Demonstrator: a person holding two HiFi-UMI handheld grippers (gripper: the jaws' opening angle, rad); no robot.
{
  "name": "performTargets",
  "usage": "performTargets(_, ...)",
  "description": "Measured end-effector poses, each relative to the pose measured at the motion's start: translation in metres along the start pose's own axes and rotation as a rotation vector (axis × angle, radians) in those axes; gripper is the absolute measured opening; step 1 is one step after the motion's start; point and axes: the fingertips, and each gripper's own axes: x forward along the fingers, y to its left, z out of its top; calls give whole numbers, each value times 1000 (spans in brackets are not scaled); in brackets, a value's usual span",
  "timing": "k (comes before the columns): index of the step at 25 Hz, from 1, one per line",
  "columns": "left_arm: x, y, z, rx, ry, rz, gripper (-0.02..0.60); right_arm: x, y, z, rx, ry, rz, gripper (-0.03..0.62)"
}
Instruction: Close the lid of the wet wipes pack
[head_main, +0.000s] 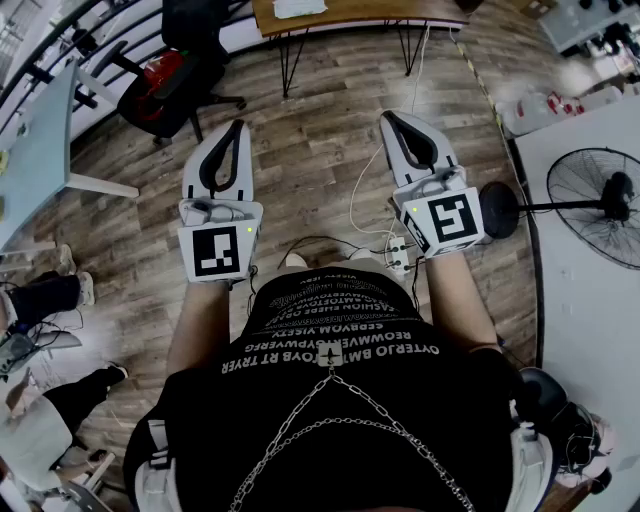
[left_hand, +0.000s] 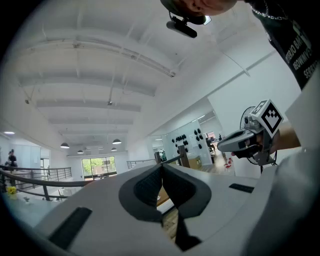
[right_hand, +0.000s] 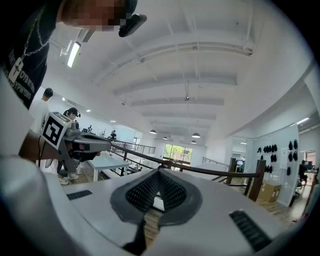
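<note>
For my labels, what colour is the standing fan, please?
The fan is black, clearest in the head view.

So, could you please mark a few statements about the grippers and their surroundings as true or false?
1. The left gripper and right gripper both have their jaws together with nothing between them. True.
2. The right gripper holds a wet wipes pack. False: no pack shows in any view.
3. The floor is wooden planks. True.
4. The fan stands at the person's left. False: it stands at the person's right.
</note>
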Motion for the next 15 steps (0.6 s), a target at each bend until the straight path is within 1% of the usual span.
performTargets(4,-8,2,0,6,-11,-36,28,-2,15,4,9,4,-21,2)
performTargets(8,-19,10,-3,-11,-13,-48,28,-7,29,4,25,21,-28,2)
performTargets(12,-20,18,-16,-47,-4,-54,28,-8,31,2,40,45,-47,2)
performTargets(15,-20,19,-25,-52,10,-60,28,-8,31,1,57,46,-57,2)
